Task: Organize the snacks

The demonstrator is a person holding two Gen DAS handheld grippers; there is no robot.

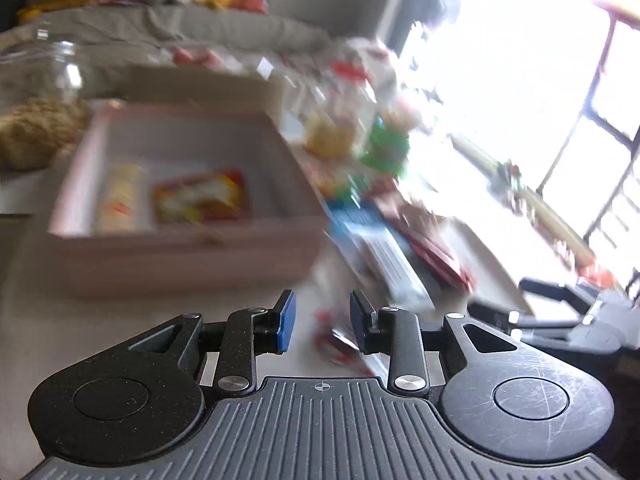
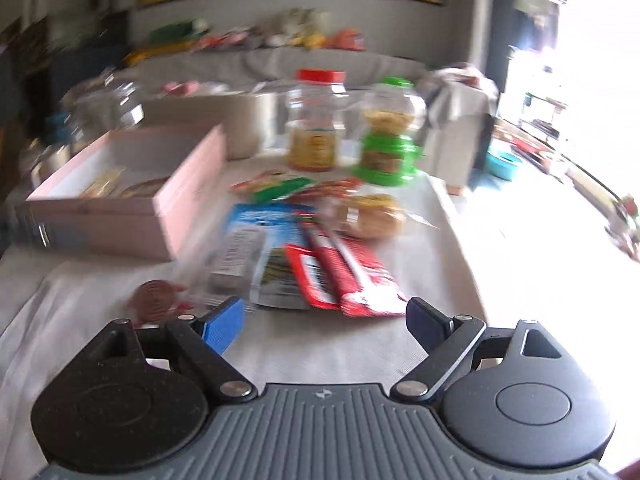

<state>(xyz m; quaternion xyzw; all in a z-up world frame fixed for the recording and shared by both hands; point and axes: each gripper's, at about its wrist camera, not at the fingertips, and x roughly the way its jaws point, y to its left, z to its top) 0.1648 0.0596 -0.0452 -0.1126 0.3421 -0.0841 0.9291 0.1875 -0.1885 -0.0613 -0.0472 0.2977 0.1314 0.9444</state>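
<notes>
A pink box (image 1: 188, 248) stands open on the table with a red-yellow packet (image 1: 200, 196) and a pale packet (image 1: 120, 196) inside; it also shows in the right wrist view (image 2: 132, 220). Loose snacks lie beside it: a blue-white packet (image 2: 260, 248), red packets (image 2: 344, 272), a bun in clear wrap (image 2: 372, 216) and a round brown snack (image 2: 154, 294). My left gripper (image 1: 322, 322) is open and empty above a small red-white wrapper (image 1: 340, 350). My right gripper (image 2: 324, 320) is wide open and empty, just short of the red packets.
A red-lidded jar (image 2: 316, 120) and a green-lidded jar (image 2: 390, 136) stand behind the snacks. A glass jar (image 1: 44, 68) and a beige lump (image 1: 36, 132) sit left of the box. The right gripper's body (image 1: 568, 316) shows at the right. Bright window to the right.
</notes>
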